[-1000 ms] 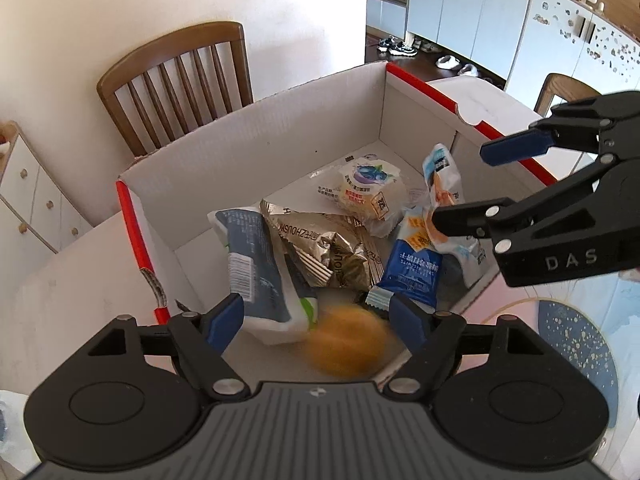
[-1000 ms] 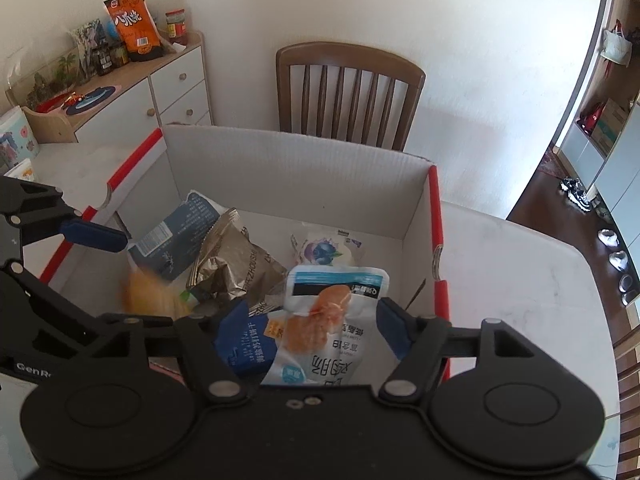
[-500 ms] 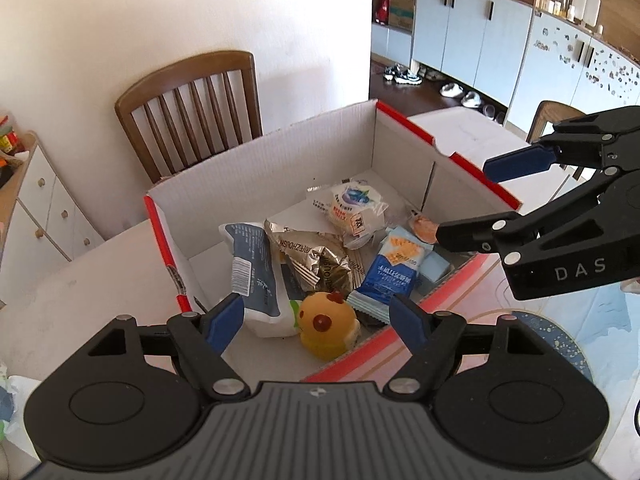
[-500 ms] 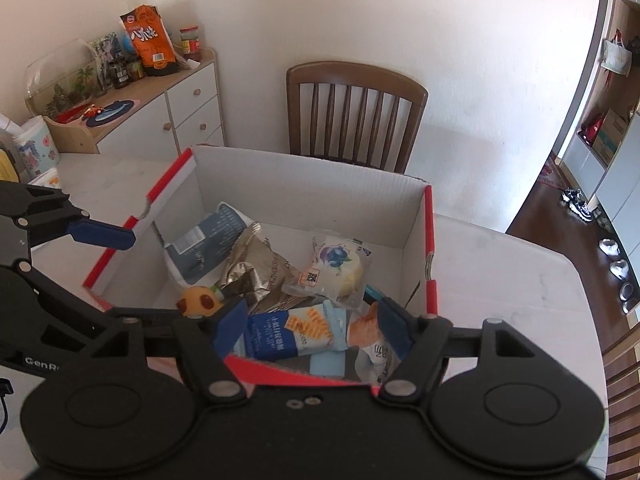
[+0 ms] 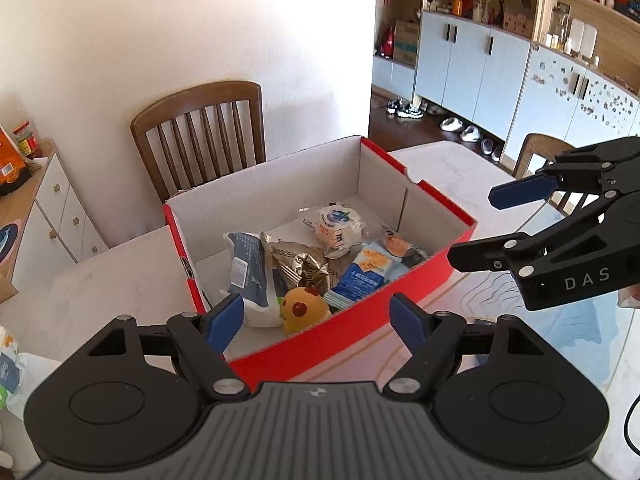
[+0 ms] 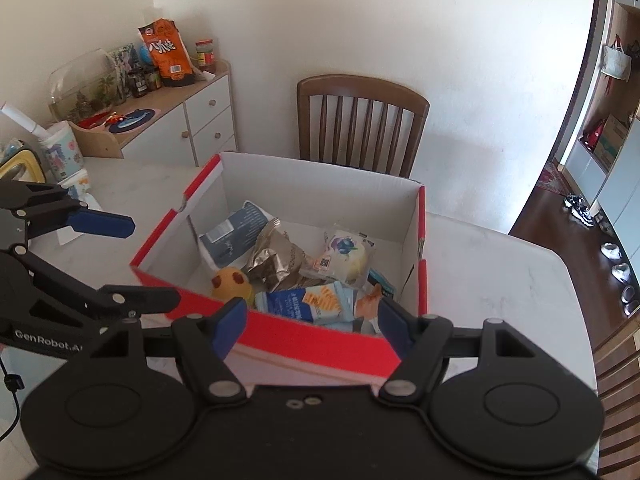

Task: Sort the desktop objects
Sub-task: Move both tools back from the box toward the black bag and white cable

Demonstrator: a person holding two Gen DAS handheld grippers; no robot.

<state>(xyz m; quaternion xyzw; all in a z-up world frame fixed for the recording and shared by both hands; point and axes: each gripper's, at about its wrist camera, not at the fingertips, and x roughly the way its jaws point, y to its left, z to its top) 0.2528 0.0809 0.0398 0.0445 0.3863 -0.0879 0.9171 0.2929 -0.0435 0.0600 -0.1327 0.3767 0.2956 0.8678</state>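
A red-and-white cardboard box [image 5: 424, 276] stands on the pale table. Inside it, a yellow toy [image 5: 306, 310] lies in the near corner beside a dark blue packet [image 5: 246, 268], a gold foil bag [image 5: 304, 264], a white blueberry packet [image 5: 336, 226] and a blue cracker packet [image 5: 364, 272]. My left gripper [image 5: 316, 320] hovers open and empty above the box's near wall. My right gripper [image 6: 312, 322] is also open and empty, just short of the red near wall [image 6: 320, 336]. Each gripper shows in the other's view, the right gripper [image 5: 496, 226] and the left gripper [image 6: 128, 262].
A wooden chair [image 5: 200, 132] stands behind the box against the white wall. A white sideboard [image 6: 180, 120] at the left carries jars, a fish bowl and an orange bag [image 6: 164, 54]. A patterned mat [image 5: 560, 332] covers the table on the right. A second chair [image 5: 536, 156] stands at the far right.
Both grippers have drawn back and risen away from the box. The yellow toy, a falling blur a second ago, now rests in the near corner. The packets have settled flat.
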